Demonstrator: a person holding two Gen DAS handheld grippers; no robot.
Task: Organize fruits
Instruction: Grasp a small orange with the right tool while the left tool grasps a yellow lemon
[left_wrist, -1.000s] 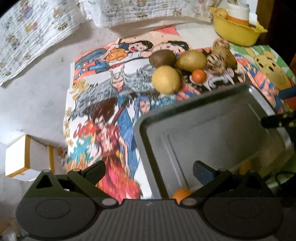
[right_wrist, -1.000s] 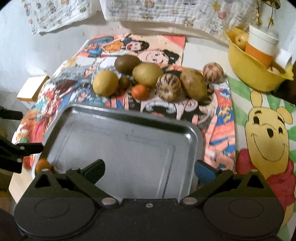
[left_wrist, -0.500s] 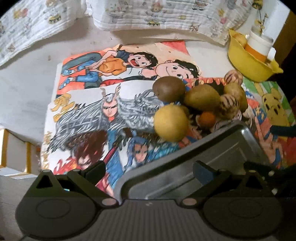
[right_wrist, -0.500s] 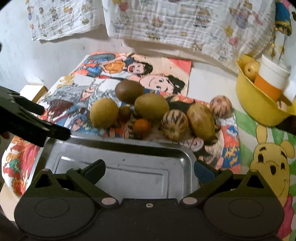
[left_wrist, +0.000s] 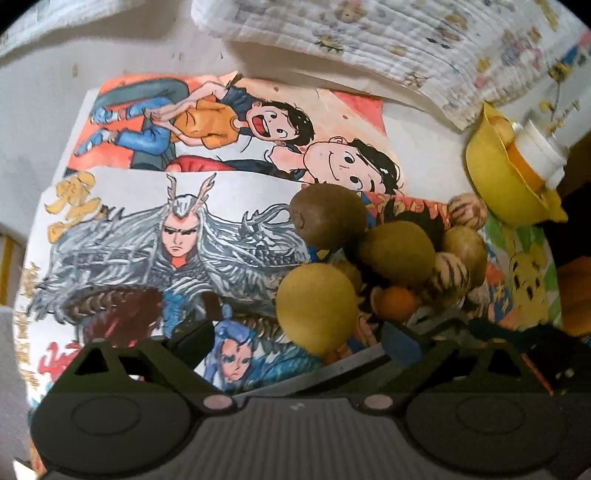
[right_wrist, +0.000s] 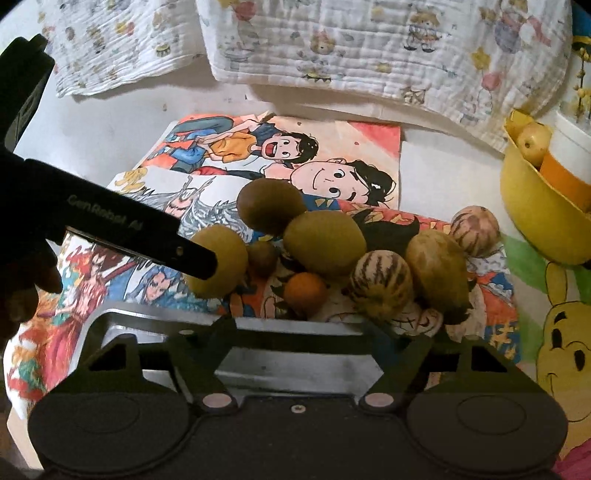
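A pile of fruit lies on cartoon posters: a round yellow-green fruit (left_wrist: 317, 302) (right_wrist: 221, 260), a brown kiwi (left_wrist: 327, 216) (right_wrist: 271, 206), a green-yellow fruit (right_wrist: 325, 242), a small orange (right_wrist: 304, 290), a striped fruit (right_wrist: 380, 282). My left gripper (left_wrist: 299, 339) is open, its fingers on either side of the round yellow-green fruit, not closed on it. It shows in the right wrist view as a black finger (right_wrist: 155, 240) beside that fruit. My right gripper (right_wrist: 314, 332) is open and empty above the metal tray's (right_wrist: 295, 373) far rim.
A yellow bowl (right_wrist: 535, 214) with a cup and a fruit stands at the right. A patterned cloth (right_wrist: 369, 48) hangs along the back. A Pooh picture (right_wrist: 561, 350) lies at the right. Another striped fruit (right_wrist: 476, 230) sits behind the pile.
My left gripper has moved forward from over the tray to the round yellow-green fruit, which now sits between its fingers. My right gripper moved forward to the tray's far rim.
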